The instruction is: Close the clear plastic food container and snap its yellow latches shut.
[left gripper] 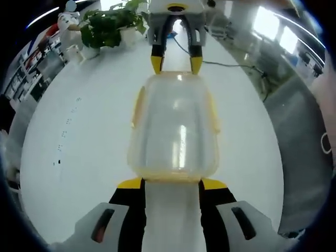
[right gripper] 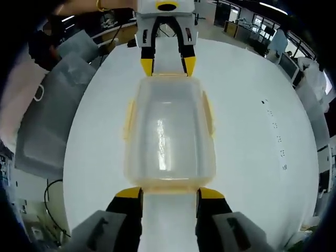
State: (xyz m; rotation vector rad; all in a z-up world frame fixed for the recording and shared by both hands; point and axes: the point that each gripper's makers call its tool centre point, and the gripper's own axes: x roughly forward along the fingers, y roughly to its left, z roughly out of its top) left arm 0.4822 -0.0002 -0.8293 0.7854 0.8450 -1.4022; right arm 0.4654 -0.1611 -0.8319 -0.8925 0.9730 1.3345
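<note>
Left gripper view – both grippers, left gripper (left gripper: 171,183) and right gripper (left gripper: 176,64), jaws spread, flank the container (left gripper: 173,128) ends

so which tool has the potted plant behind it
The right tool, at the container's far end in the left gripper view; the plant stands behind it.

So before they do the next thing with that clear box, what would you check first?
1. Lid seated on the clear plastic food container: looks on, ok.
2. Container flat on the white table: ok.
3. Left gripper open at the near end, tips by the rim: ok.
4. Right gripper open at the opposite end: ok.
5. Yellow side latches snapped: cannot tell.
6. End latches under the tips: cannot tell, hidden.
</note>
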